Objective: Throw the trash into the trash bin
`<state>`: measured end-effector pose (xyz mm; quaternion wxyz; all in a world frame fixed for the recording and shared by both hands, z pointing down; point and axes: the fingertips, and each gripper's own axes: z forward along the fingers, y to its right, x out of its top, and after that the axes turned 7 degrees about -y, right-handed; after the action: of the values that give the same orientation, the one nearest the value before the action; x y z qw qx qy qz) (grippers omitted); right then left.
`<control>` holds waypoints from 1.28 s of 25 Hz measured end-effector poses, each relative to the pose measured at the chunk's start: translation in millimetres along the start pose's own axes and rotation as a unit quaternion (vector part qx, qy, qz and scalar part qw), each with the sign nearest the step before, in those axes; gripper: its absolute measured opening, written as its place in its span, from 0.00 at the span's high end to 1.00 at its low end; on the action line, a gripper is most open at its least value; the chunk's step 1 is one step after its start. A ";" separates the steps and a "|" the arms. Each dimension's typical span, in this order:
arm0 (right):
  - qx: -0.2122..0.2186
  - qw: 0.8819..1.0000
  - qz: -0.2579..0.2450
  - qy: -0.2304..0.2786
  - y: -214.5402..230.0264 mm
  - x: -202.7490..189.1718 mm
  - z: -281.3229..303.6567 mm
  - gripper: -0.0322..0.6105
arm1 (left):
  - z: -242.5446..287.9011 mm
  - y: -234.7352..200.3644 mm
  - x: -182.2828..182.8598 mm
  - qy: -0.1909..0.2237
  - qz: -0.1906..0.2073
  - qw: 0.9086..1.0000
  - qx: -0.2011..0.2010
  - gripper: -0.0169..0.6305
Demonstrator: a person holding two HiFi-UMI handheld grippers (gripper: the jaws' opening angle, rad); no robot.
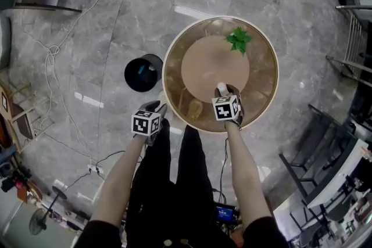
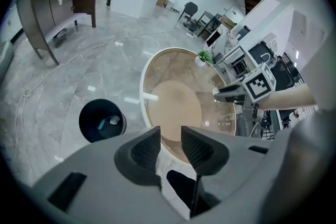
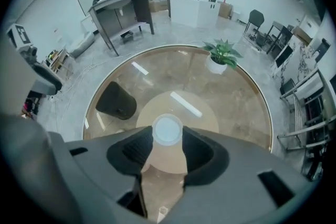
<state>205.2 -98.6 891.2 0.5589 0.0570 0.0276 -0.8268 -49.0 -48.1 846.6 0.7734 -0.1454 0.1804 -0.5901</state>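
The round glass surface (image 1: 180, 55) is mostly bare. A potted plant (image 1: 239, 39) stands at its far right edge. A white cup (image 1: 222, 89) sits on the near side, filling the gap between the fingers of the right gripper (image 3: 168, 136). The left and far parts of the top are open to pass over. Just beside the surface's left rim, the black trash bin (image 1: 143, 72) stands on the floor, its mouth facing up and clear overhead. The left gripper (image 1: 157, 107) hangs by the near left rim, just near of the bin. A thin cable (image 1: 52, 52) trails across the floor farther left. A metal rack (image 1: 356, 32) and dark chair frames (image 1: 305, 162) crowd the right, well apart from the surface.
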 end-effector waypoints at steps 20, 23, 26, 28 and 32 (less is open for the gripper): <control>0.081 0.947 -0.302 0.068 -270.9 124.2 -112.7 0.67 | -151.8 -127.7 -92.7 0.122 -0.246 0.956 0.106 0.78; 0.089 0.931 -0.346 0.070 -310.1 142.0 -113.3 0.67 | -171.9 -148.1 -107.2 0.141 -0.282 0.942 0.111 0.78; 0.090 0.918 -0.380 0.069 -335.9 155.5 -108.2 0.67 | -186.3 -162.5 -115.4 0.161 -0.309 0.931 0.112 0.78; 0.090 0.913 -0.393 0.068 -347.8 162.7 -106.2 0.67 | -193.9 -169.2 -119.8 0.171 -0.319 0.925 0.111 0.78; 0.093 0.909 -0.400 0.071 -361.2 173.1 -106.1 0.67 | -198.2 -176.5 -129.6 0.177 -0.334 0.920 0.108 0.78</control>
<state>-186.9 -111.5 757.7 0.1695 0.1517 0.0107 -0.9737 -321.1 28.5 761.0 0.4980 -0.0065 0.1904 -0.8460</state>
